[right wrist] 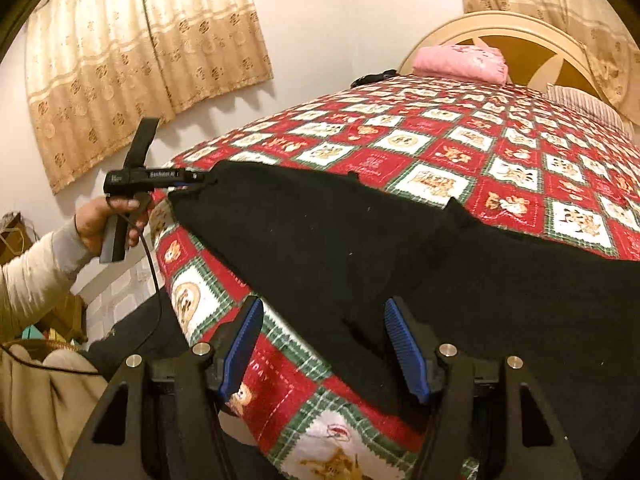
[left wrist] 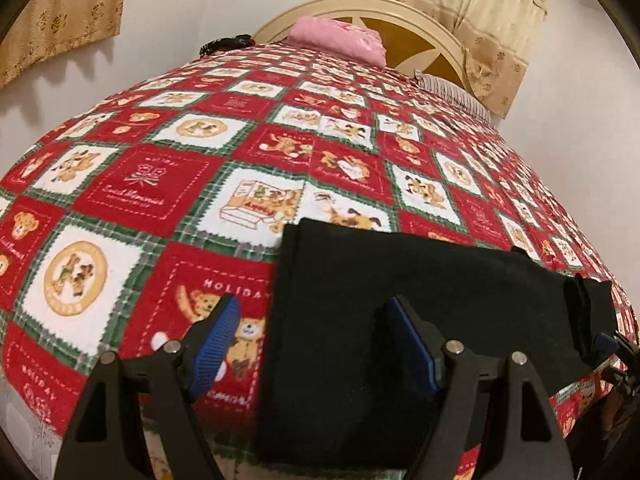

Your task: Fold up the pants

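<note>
Black pants (left wrist: pixel 400 300) lie flat along the near edge of a bed; in the right wrist view the pants (right wrist: pixel 320 240) stretch from left to right. My left gripper (left wrist: pixel 312 340) is open, its blue pads straddling the left end of the pants. It also shows in the right wrist view (right wrist: pixel 200 180), held in a hand at the pants' left end. My right gripper (right wrist: pixel 320 344) is open over the near edge of the pants. Its tip (left wrist: pixel 604 344) shows at the pants' right end in the left wrist view.
The bed has a red, green and white holiday blanket (left wrist: pixel 160 200). A pink folded cloth (left wrist: pixel 340 40) and a striped pillow (left wrist: pixel 452 94) lie by the headboard (left wrist: pixel 420 28). A dark object (left wrist: pixel 226 44) sits at the far edge. Curtains (right wrist: pixel 140 60) hang on the wall.
</note>
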